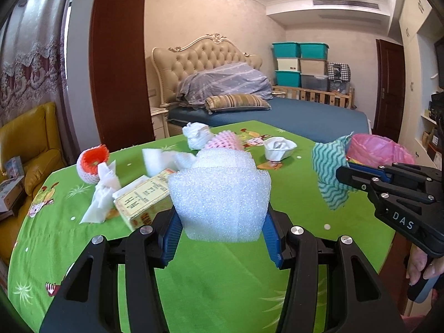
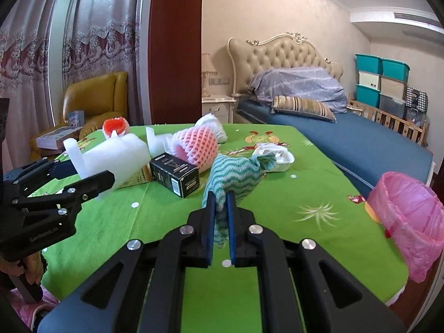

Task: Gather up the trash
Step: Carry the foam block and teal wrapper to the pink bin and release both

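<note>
Fingers of the right gripper (image 2: pixel 221 202) are pinched on a teal wavy cloth (image 2: pixel 236 174); the pink-lined trash bin (image 2: pixel 410 216) lies to its right, nearer than to the left gripper (image 1: pixel 219 216), clamped on white foam (image 1: pixel 219 191).

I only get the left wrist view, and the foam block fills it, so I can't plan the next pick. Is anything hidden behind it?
Observer: Yes, a black box lies on the table just beyond the foam block, next to the pink fruit net.
Operator: Does the right gripper really have the cloth?
Observer: The right gripper has both pads closed on one end of the striped cloth.
</note>
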`<state>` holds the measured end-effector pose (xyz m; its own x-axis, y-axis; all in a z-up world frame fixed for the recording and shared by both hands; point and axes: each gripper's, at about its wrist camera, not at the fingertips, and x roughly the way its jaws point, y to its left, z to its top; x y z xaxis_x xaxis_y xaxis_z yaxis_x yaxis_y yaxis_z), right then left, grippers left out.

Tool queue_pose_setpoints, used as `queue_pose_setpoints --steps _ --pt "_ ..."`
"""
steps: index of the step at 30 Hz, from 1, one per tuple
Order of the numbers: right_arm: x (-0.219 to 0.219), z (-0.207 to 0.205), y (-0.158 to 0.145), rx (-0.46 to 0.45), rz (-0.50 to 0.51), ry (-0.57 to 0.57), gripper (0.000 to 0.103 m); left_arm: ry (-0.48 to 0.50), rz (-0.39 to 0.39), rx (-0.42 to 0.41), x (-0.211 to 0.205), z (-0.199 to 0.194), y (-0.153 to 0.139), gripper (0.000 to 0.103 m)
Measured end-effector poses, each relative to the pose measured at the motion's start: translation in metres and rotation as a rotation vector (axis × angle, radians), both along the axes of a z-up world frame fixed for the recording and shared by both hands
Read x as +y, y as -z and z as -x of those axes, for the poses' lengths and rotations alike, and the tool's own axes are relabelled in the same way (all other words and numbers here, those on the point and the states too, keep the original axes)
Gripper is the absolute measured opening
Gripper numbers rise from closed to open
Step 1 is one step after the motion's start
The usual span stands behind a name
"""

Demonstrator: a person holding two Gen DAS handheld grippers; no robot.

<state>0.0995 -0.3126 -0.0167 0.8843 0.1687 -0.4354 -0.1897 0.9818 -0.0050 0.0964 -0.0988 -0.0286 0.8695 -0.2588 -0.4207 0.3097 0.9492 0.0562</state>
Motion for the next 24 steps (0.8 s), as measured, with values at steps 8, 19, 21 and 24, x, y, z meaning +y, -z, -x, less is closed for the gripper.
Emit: queue_pose_setpoints --steps 8,19,21,24 --pt "-0.013 0.014 -0.002 -0.039 0.011 0.018 0.009 0.045 -0.011 -0.001 -0.020 -0.003 -0.002 0.048" --pt "-0.054 0.030 -0.014 -0.101 -0.007 0.103 0.009 0.131 -0.003 -0.009 -0.064 -0.006 -0.016 0.048" --pt "-0.067 0.033 -0.016 -0.110 -0.012 0.129 0.009 0.158 0.011 -0.001 -0.074 -0.009 -0.019 0.048" --pt "-0.088 0.038 -0.018 -0.124 -0.010 0.172 0.009 0.193 0.031 0.010 -0.092 -0.014 -0.022 0.048"
